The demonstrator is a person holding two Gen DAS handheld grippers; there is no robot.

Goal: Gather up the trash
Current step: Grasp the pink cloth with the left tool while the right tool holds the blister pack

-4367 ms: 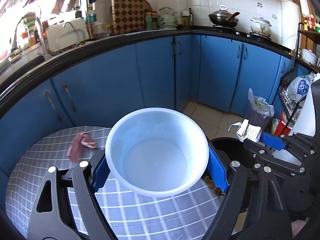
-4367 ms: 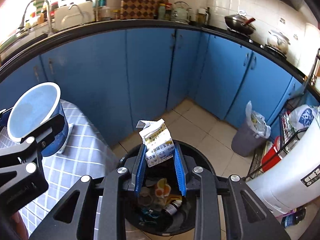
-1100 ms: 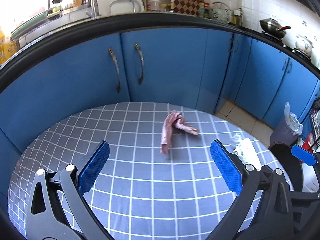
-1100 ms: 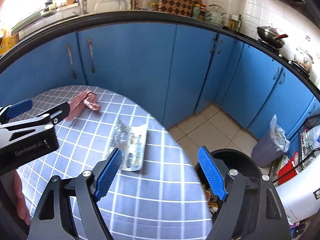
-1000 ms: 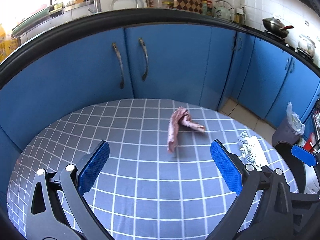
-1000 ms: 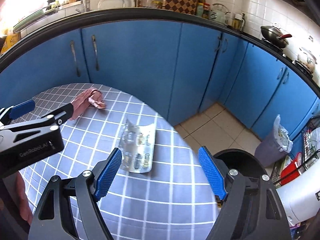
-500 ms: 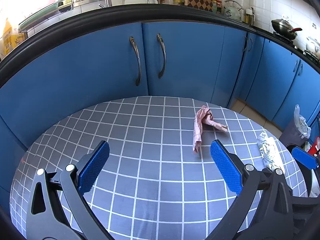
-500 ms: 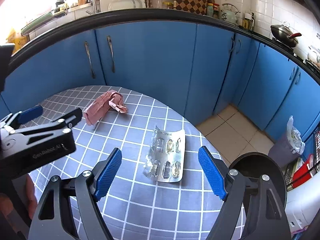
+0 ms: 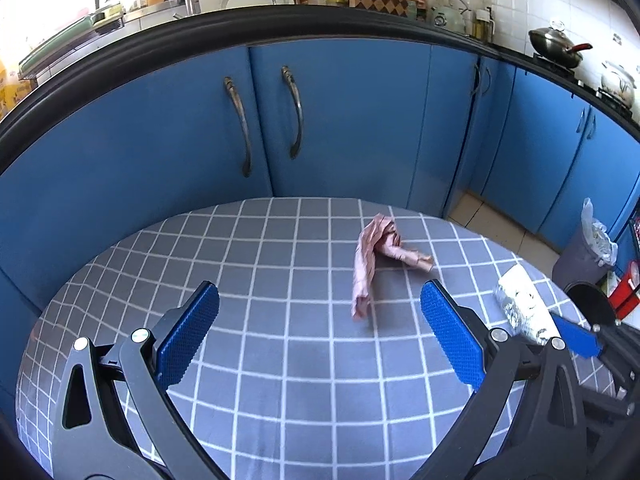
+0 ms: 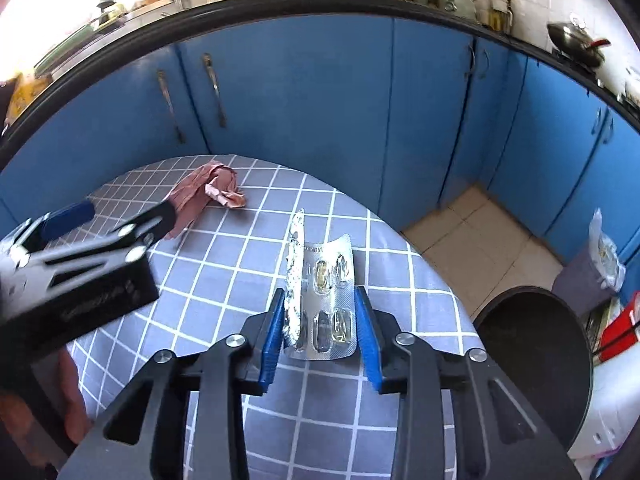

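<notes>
The right gripper (image 10: 320, 332), spread half a second ago, now pinches the blister pack (image 10: 322, 304); left gripper (image 9: 320, 340) fingers stay spread.

On the table (image 9: 280, 360) a crumpled wrapper (image 9: 376, 256) lies toward the far edge, ahead of the left gripper (image 9: 320, 336) and nearer its right finger. To the wrapper's right, near the table's right edge, a blister pack (image 10: 320, 304) sits between the fingers of the right gripper (image 10: 320, 332), its left side folded upward. Beyond the table's right edge a bin (image 10: 536, 340) stands on the floor (image 10: 472, 224). Cabinets (image 9: 340, 120) run behind the table, with a second, bag-lined bin (image 9: 584, 252) before them at right.
</notes>
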